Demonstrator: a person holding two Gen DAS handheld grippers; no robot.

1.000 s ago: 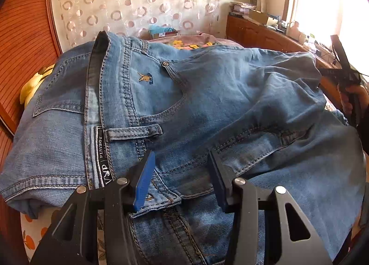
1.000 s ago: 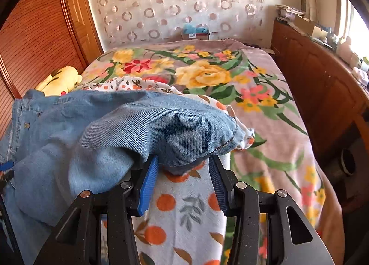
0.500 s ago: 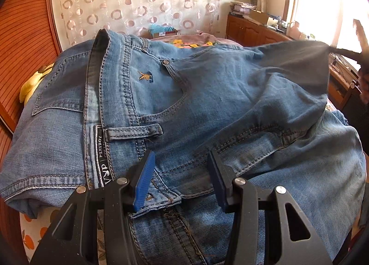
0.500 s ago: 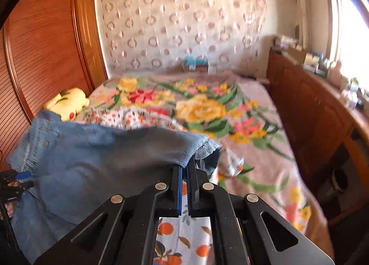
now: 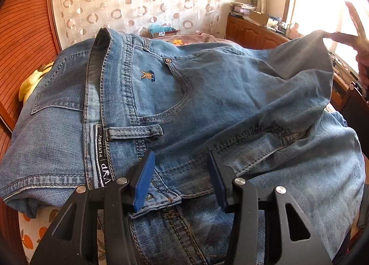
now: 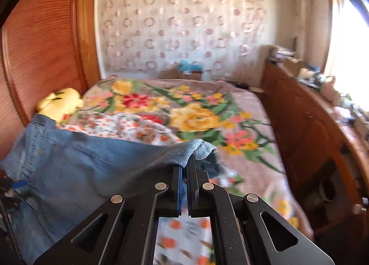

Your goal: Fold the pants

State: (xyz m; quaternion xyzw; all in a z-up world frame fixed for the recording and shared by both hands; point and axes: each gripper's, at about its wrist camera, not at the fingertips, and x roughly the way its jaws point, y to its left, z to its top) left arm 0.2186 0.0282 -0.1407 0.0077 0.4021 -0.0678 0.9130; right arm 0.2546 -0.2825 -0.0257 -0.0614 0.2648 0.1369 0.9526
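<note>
Blue denim pants (image 5: 207,94) lie folded on the bed, waistband to the left, fly and crotch seam near me. My left gripper (image 5: 180,179) is open, its blue pads straddling the fly area just above the denim. My right gripper (image 6: 184,168) is shut on the hem end of the pants leg (image 6: 196,149) and holds it lifted above the bed. In the left wrist view that lifted leg end (image 5: 318,41) rises at the upper right.
A floral blanket (image 6: 196,117) covers the bed, with an orange-print sheet (image 6: 120,124) under the pants. A yellow plush toy (image 6: 60,103) lies by the wooden headboard (image 6: 39,41). A wooden cabinet (image 6: 306,126) with clutter runs along the right side.
My right gripper closed on the pants leg end and raised it higher off the bed. My left gripper stayed open in place over the fly.
</note>
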